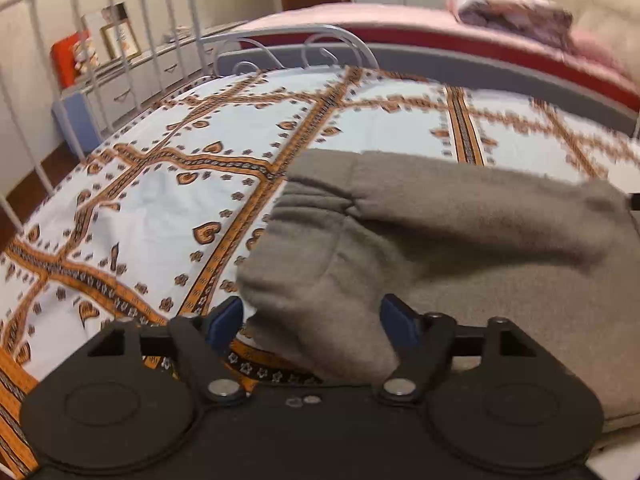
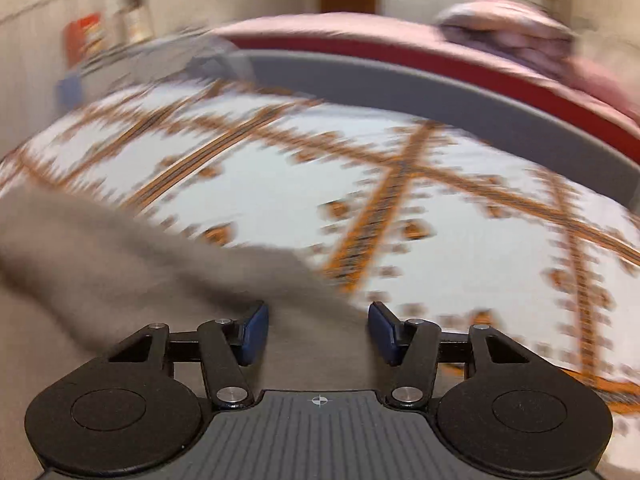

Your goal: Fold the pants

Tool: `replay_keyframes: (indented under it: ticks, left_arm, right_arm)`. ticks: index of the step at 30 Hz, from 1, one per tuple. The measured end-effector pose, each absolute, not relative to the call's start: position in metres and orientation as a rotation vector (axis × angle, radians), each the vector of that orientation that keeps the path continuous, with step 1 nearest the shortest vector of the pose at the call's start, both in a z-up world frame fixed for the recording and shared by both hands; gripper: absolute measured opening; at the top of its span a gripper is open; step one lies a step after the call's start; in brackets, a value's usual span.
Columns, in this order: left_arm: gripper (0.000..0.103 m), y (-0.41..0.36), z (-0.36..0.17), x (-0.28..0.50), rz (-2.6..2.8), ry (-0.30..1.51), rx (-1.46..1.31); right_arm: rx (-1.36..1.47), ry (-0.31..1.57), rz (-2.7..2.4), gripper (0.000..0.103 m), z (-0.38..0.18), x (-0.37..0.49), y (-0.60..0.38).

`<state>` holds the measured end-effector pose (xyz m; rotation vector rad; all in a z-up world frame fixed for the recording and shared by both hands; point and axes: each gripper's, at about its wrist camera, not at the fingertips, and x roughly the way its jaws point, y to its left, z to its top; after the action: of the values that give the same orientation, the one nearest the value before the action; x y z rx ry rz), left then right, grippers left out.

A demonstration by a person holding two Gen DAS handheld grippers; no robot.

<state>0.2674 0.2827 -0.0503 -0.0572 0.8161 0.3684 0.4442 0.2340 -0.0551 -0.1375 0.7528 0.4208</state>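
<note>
Grey fleece pants [image 1: 460,248] lie in folded layers on the patterned bedspread [image 1: 168,200], filling the right half of the left wrist view. My left gripper [image 1: 312,316] hovers over the near corner of the pants, its blue pads [image 1: 228,320] standing wide apart with cloth between them but not pinched. The right wrist view is blurred. There the pants [image 2: 132,272] spread across the lower left, and my right gripper [image 2: 318,330] is open above their edge, with grey cloth lying under the gap between its pads [image 2: 256,332].
A white metal bed frame [image 1: 120,28] runs along the left and far side. Behind it stand a low cabinet [image 1: 132,80] with a red box [image 1: 66,60], and a second bed with a pink cover [image 1: 360,20] and bundled bedding [image 1: 516,12].
</note>
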Motion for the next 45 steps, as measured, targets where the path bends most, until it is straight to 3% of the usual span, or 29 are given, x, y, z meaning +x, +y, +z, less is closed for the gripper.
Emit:
replay_keyframes:
  ticks: [7, 15, 17, 19, 20, 22, 35, 45]
  left_arm:
    - [0.090, 0.277, -0.031, 0.246, 0.325, 0.727, -0.123]
    - [0.090, 0.256, -0.028, 0.244, 0.248, 0.738, -0.306]
    - [0.092, 0.253, -0.030, 0.245, 0.269, 0.749, -0.319]
    - [0.092, 0.252, -0.035, 0.248, 0.294, 0.771, -0.327]
    - [0.092, 0.251, -0.036, 0.249, 0.305, 0.781, -0.333]
    - [0.092, 0.250, -0.038, 0.251, 0.310, 0.796, -0.344]
    - [0.092, 0.242, -0.050, 0.257, 0.340, 0.865, -0.208]
    - [0.092, 0.243, -0.054, 0.257, 0.338, 0.881, -0.180]
  right_arm:
    - [0.254, 0.649, 0.307, 0.055, 0.008, 0.374, 0.026]
    - [0.672, 0.683, -0.087, 0.054, -0.003, 0.243, -0.195]
    - [0.789, 0.684, -0.176, 0.041, -0.010, 0.218, -0.224]
    - [0.820, 0.705, -0.199, 0.038, -0.013, 0.204, -0.237]
    - [0.809, 0.713, -0.222, 0.029, -0.013, 0.198, -0.244]
    - [0.848, 0.718, -0.232, 0.023, -0.019, 0.192, -0.258]
    - [1.060, 0.866, -0.225, 0.023, -0.078, 0.210, -0.288]
    - [1.130, 0.854, -0.223, 0.023, -0.090, 0.209, -0.295]
